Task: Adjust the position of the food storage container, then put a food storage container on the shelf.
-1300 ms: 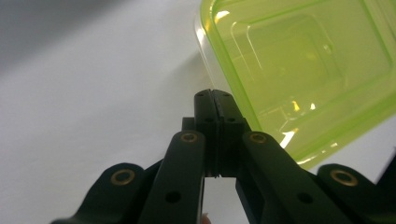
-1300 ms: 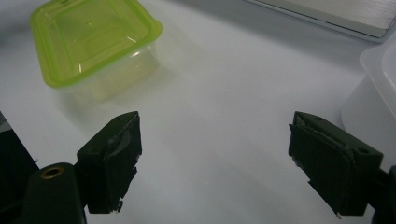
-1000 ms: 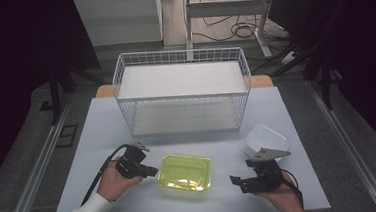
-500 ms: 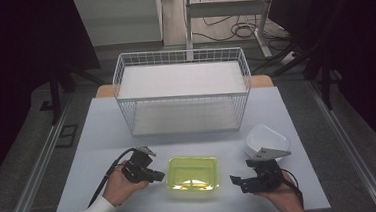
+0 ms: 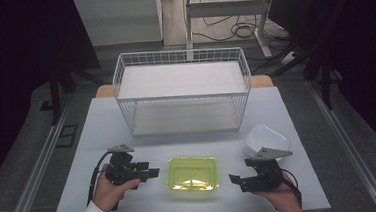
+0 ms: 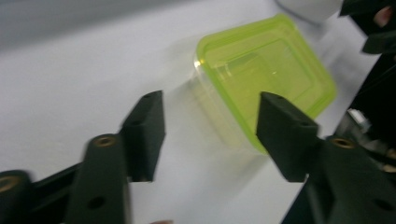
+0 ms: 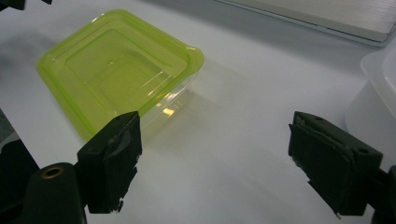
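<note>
A white wire rack (image 5: 183, 97) with two solid white shelves stands in the upper middle of the high view, on the far half of the pale grey bench (image 5: 107, 131). A white tub (image 5: 267, 138) rests at the lower right of that frame, well apart from the rack, and its pale wall shows again at the right edge of the right gripper view. Beyond the bench, at the top of the high view, black cables (image 5: 231, 32) lie coiled on the floor beside the legs of a metal frame (image 5: 224, 8).
</note>
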Demonstrator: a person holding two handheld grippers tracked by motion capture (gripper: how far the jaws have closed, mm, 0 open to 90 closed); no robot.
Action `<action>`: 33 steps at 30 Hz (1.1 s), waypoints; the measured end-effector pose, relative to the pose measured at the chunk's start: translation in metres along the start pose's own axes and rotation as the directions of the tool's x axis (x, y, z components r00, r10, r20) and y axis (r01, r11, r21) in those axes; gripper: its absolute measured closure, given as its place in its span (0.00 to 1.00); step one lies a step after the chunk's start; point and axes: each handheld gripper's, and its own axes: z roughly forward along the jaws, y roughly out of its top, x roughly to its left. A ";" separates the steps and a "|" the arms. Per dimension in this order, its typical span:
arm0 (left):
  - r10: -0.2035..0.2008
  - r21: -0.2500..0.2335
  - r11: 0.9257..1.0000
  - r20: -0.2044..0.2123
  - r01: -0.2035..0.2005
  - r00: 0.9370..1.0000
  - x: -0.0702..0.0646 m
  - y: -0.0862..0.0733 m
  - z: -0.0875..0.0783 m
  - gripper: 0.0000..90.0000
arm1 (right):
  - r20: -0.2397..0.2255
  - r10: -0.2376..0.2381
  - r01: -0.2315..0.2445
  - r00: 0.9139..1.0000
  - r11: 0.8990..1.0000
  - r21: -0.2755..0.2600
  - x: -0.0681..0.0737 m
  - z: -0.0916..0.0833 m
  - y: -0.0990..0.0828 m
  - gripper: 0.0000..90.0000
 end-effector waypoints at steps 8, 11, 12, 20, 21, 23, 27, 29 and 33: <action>-0.037 0.001 0.999 0.000 0.037 0.999 0.005 -0.004 0.007 0.35 | -0.010 0.020 -0.020 1.000 1.000 0.006 -0.001 0.003 0.000 0.19; -0.026 0.008 1.000 0.006 0.026 1.000 0.004 -0.005 0.008 0.38 | -0.006 0.027 -0.027 1.000 1.000 0.001 -0.002 0.003 0.000 0.20; -0.023 0.009 1.000 0.009 0.023 1.000 0.003 -0.006 0.009 0.38 | -0.006 0.031 -0.031 1.000 1.000 -0.001 -0.002 0.003 0.000 0.20; -0.027 -0.018 0.999 0.011 0.027 1.000 0.002 -0.007 0.006 0.37 | -0.034 0.065 -0.066 0.997 0.998 -0.021 -0.002 0.002 0.003 0.23; -0.029 -0.021 0.999 0.013 0.029 0.999 0.002 -0.007 0.006 0.37 | -0.038 0.071 -0.072 0.997 0.997 -0.019 -0.001 0.003 0.003 0.23; -0.036 -0.025 0.999 0.020 0.037 0.999 0.002 -0.007 0.006 0.37 | -0.045 0.080 -0.080 0.996 0.997 -0.013 0.000 0.004 0.004 0.24; -0.053 -0.026 0.998 0.035 0.054 0.998 0.003 -0.005 0.009 0.37 | -0.056 0.101 -0.101 0.993 0.995 -0.002 0.001 0.008 0.005 0.26; -0.060 -0.026 0.998 0.042 0.061 0.997 0.004 -0.005 0.011 0.37 | -0.066 0.112 -0.112 0.992 0.994 -0.002 0.002 0.009 0.006 0.27; -0.064 -0.020 0.998 0.053 0.066 0.997 0.006 -0.004 0.014 0.37 | -0.087 0.140 -0.140 0.986 0.990 0.005 0.006 0.014 0.010 0.29</action>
